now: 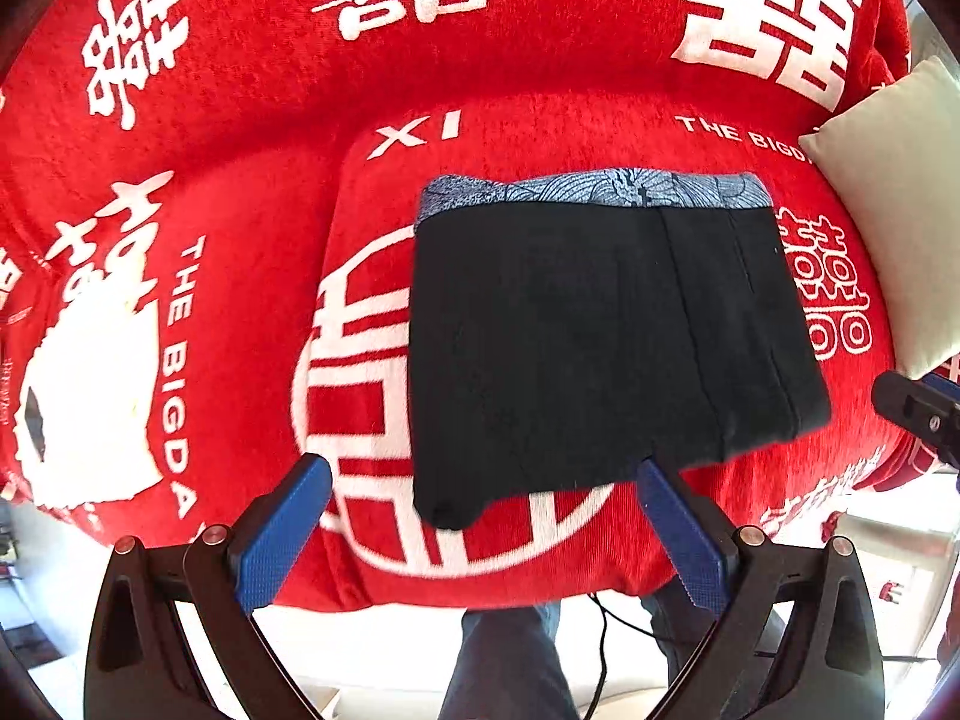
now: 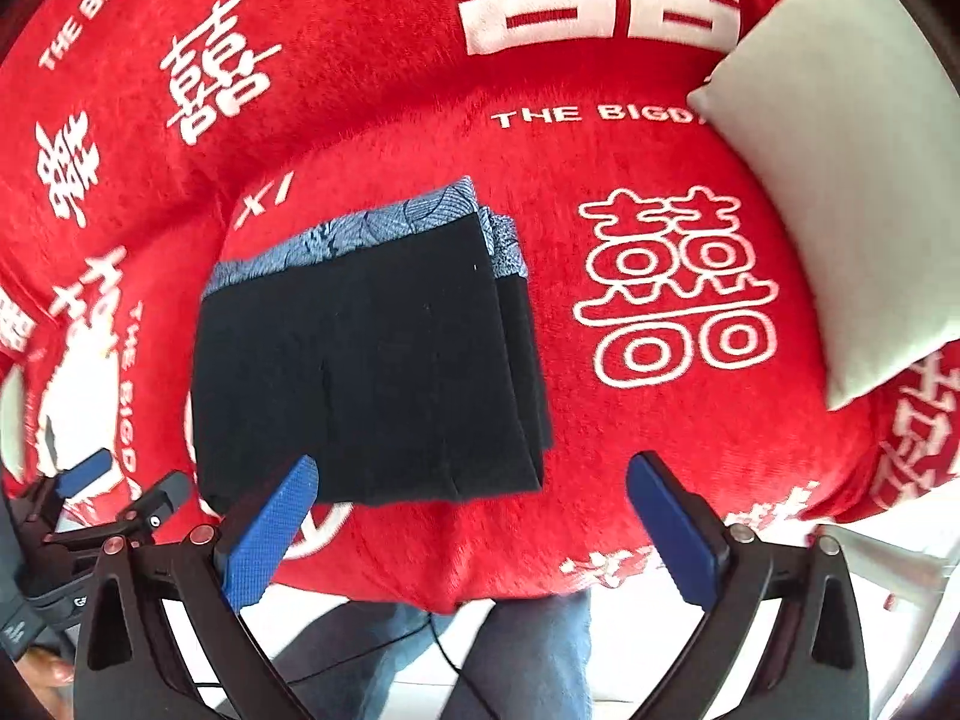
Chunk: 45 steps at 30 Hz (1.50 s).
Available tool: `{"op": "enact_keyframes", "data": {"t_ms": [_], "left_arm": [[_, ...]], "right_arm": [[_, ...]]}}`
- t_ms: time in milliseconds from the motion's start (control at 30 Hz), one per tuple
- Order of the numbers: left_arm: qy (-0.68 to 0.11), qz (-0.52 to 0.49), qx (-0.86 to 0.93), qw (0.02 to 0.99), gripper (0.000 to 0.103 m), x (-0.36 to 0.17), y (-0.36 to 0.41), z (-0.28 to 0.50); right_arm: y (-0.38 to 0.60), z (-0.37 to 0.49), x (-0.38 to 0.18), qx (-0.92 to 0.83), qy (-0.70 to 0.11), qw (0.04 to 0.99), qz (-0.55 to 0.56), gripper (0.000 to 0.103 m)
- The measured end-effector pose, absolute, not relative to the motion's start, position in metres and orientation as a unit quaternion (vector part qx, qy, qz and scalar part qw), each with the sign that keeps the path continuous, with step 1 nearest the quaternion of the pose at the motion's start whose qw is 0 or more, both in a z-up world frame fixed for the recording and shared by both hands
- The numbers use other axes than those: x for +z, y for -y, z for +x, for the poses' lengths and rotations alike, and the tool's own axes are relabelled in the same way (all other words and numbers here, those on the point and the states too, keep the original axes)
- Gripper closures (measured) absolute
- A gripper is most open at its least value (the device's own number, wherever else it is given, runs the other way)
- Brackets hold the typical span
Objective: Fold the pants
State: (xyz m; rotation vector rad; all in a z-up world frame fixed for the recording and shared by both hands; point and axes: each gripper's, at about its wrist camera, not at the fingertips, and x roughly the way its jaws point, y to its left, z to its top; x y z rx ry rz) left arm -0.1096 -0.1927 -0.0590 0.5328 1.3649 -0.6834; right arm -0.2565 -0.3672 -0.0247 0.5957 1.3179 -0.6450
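Blue-padded jaws of the left hand-held gripper and right hand-held gripper stand wide and empty above the pants, which lie as a compact dark rectangle, patterned waistband at the far edge, on a red blanket beside a pale cushion; the folding looks finished, with little apparently left beyond withdrawing
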Motion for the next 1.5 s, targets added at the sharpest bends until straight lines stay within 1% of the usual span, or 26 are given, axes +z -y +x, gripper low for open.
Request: {"op": "enact_keyframes", "data": {"t_ms": [300, 833, 1500], "left_arm": [[-0.623, 0.236, -0.289, 0.688, 0.001, -0.035, 0.181, -0.116], [-0.627, 0.252, -0.295, 0.675, 0.001, -0.027, 0.173, -0.124], [-0.625, 0.256, -0.297, 0.675, 0.001, -0.022, 0.176, -0.127]], "right_arm": [[0.338, -0.258, -0.009, -0.292, -0.618, 0.682, 0.26, 0.0], [0.311, -0.236, 0.0, -0.282, -0.643, 0.681, 0.208, 0.0], [0.313, -0.236, 0.006, -0.288, -0.641, 0.684, 0.198, 0.0]]}}
